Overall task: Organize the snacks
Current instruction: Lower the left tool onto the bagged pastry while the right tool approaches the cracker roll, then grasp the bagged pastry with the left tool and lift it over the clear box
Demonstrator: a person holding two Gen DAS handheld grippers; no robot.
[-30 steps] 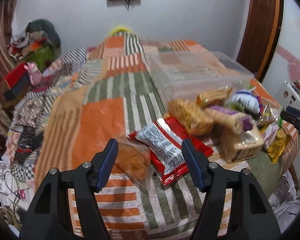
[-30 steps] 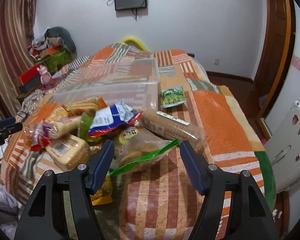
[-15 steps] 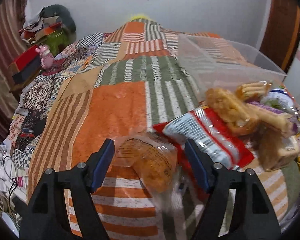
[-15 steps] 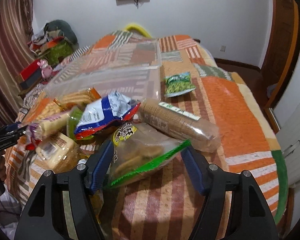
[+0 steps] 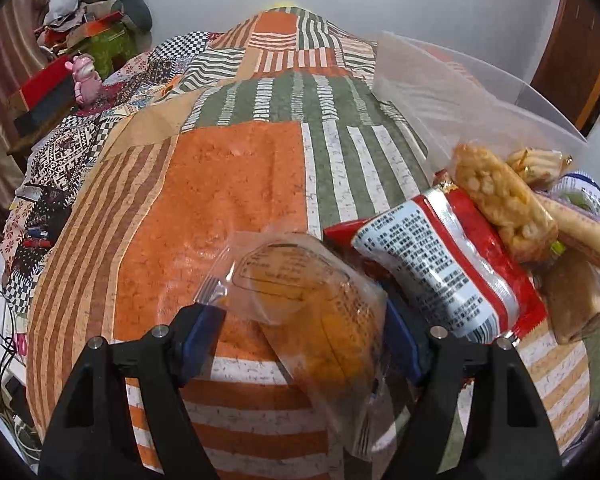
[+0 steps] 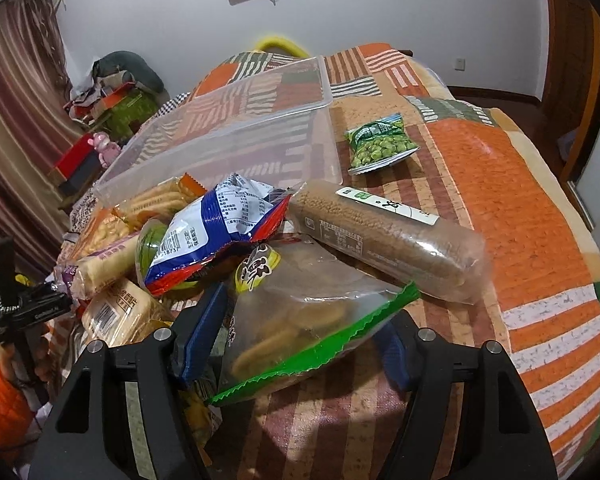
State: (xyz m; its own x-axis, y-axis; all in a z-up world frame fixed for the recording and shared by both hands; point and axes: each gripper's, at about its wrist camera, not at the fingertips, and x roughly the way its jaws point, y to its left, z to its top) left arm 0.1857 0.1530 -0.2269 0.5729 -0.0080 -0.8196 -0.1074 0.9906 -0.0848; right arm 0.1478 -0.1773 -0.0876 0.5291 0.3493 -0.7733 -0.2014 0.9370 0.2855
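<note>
Crinkly clear snack bag point(image 5: 300, 304), patchwork quilt point(image 5: 228, 184)

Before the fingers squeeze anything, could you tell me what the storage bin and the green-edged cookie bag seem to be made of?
Storage bin: apparently rigid clear plastic, glossy; the quilt pattern shows through its walls.
Green-edged cookie bag: thin, clear, shiny plastic film, crinkled, with a serrated green seal.

Patchwork bed point(image 5: 228, 184), snack packets point(image 6: 236, 224), clear tub point(image 6: 236, 136)

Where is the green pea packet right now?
In the right wrist view, the green pea packet lies alone on the quilt, right of the clear plastic bin, beyond the long brown cracker roll.
</note>
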